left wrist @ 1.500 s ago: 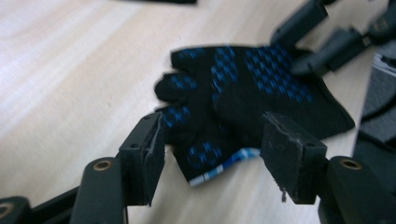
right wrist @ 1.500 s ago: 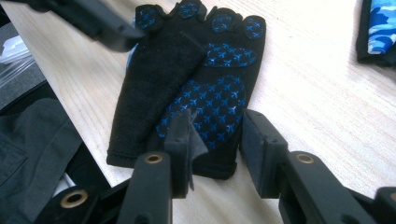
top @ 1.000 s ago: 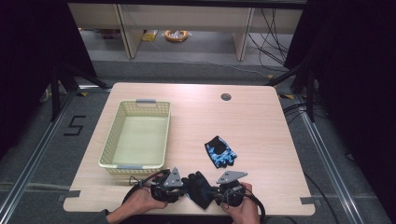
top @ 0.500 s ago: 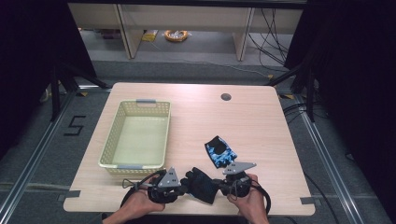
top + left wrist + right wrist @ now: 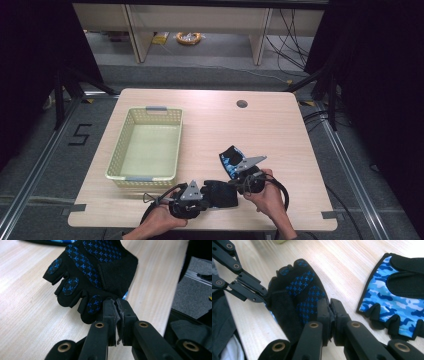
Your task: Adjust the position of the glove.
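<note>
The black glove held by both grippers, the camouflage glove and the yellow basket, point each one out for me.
black glove (image 5: 304, 297), right gripper view, on its blue-dotted palm.
camouflage glove (image 5: 397, 305), right gripper view, on its blue patterned back.
yellow basket (image 5: 145, 178), high view, on its near rim.

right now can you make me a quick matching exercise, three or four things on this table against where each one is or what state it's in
Things:
1. black glove with blue dots
2. blue camouflage glove
3. yellow basket
4. round hole in the table

Places or states:
A. empty, on the table's left side
B. held at two edges by the left gripper and the right gripper
C. near the table's far edge
D. lying loose on the table, beside the held one

Pairs: 1-B, 2-D, 3-A, 4-C
</note>
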The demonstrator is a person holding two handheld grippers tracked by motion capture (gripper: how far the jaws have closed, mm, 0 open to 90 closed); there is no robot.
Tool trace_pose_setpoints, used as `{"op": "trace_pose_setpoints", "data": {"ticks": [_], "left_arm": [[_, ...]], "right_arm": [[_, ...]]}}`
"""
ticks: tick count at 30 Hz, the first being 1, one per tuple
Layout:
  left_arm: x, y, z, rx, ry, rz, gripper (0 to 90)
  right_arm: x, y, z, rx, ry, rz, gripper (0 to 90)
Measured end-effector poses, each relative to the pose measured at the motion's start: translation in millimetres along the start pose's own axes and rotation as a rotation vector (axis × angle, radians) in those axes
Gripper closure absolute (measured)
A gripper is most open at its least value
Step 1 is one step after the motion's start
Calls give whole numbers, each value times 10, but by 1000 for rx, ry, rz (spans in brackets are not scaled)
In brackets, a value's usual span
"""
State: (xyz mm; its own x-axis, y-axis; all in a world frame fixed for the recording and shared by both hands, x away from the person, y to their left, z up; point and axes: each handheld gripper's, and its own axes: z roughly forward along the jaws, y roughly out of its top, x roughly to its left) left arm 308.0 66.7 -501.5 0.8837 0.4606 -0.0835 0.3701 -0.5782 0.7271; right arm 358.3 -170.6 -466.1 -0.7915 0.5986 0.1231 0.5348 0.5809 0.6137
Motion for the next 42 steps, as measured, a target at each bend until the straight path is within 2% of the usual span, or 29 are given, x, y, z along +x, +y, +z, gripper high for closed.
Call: {"op": "trace_pose_setpoints", "data": {"ticks": [1,2,3,4,7,8,13,14,16,20,21,22,23,24,25,27,28,29,30,31,32,33,34,37,38,39,40,41,42], "left_arm": [[0,-11,11,6,3,-16,851],[19,-21,23,15,12,-1,848],[22,-31,32,20,12,-5,848],[17,-54,59,25,7,-17,845],[28,-64,69,33,8,-2,837],[22,-71,75,35,15,-16,833],[21,-71,69,37,12,-10,825],[26,-70,68,30,11,2,812],[33,-75,63,37,16,-4,797],[48,-77,44,40,1,-3,731],[28,-88,61,16,-8,-48,706],[51,-91,47,27,-6,-37,681],[48,-90,44,19,-18,-47,637],[57,-98,28,36,-15,-51,607],[55,-100,26,23,-19,-54,594],[59,-101,-6,36,-24,-69,549],[66,-86,-48,25,-21,-81,479],[66,-86,-48,25,-21,-81,456],[67,-77,-83,2,-17,-100,449],[67,-77,-83,2,-17,-100,443],[62,-69,-130,-26,-16,-111,430],[62,-69,-130,-26,-16,-111,414],[71,-68,-163,-30,-14,-99,393],[88,-95,-232,-34,5,-114,366],[87,-105,-250,-44,2,-130,355],[96,-116,-279,-53,6,-117,342],[85,-130,-296,-58,6,-143,333],[97,-135,-312,-60,10,-122,325],[83,-149,-328,-69,12,-144,319]], "right_arm": [[0,0,0,0,0,0,869],[-34,15,54,2,-3,-43,869],[-34,15,54,2,-3,-43,869],[-15,12,90,34,-24,-28,869],[-14,-7,142,40,-27,-21,869],[-5,-25,176,58,-21,18,864],[-44,-50,222,62,-31,-1,853],[-48,-55,231,65,-36,14,839],[-43,-60,238,67,-41,37,829],[-37,-67,237,56,-45,43,787],[-38,-74,258,51,-83,32,765],[-47,-71,237,61,-77,20,736],[-49,-74,229,46,-74,22,707],[-36,-79,221,33,-66,40,694],[-38,-70,192,35,-66,36,661],[-46,-56,136,1,-75,17,574],[-76,-45,84,-32,-83,-15,566],[-76,-45,84,-32,-83,-15,566],[-123,-44,28,-70,-114,-33,554],[-123,-44,28,-70,-114,-33,554],[-172,-40,-34,-66,-137,-18,533],[-172,-40,-34,-66,-137,-18,533],[-231,-44,-68,-75,-166,-20,532],[-304,-43,-83,-88,-191,-15,533],[-340,-36,-108,-74,-186,-14,534],[-366,-34,-97,-90,-196,-9,539],[-407,-18,-114,-77,-195,-16,545],[-427,-10,-101,-89,-198,-10,546],[-435,-4,-89,-97,-206,-4,551]]}}
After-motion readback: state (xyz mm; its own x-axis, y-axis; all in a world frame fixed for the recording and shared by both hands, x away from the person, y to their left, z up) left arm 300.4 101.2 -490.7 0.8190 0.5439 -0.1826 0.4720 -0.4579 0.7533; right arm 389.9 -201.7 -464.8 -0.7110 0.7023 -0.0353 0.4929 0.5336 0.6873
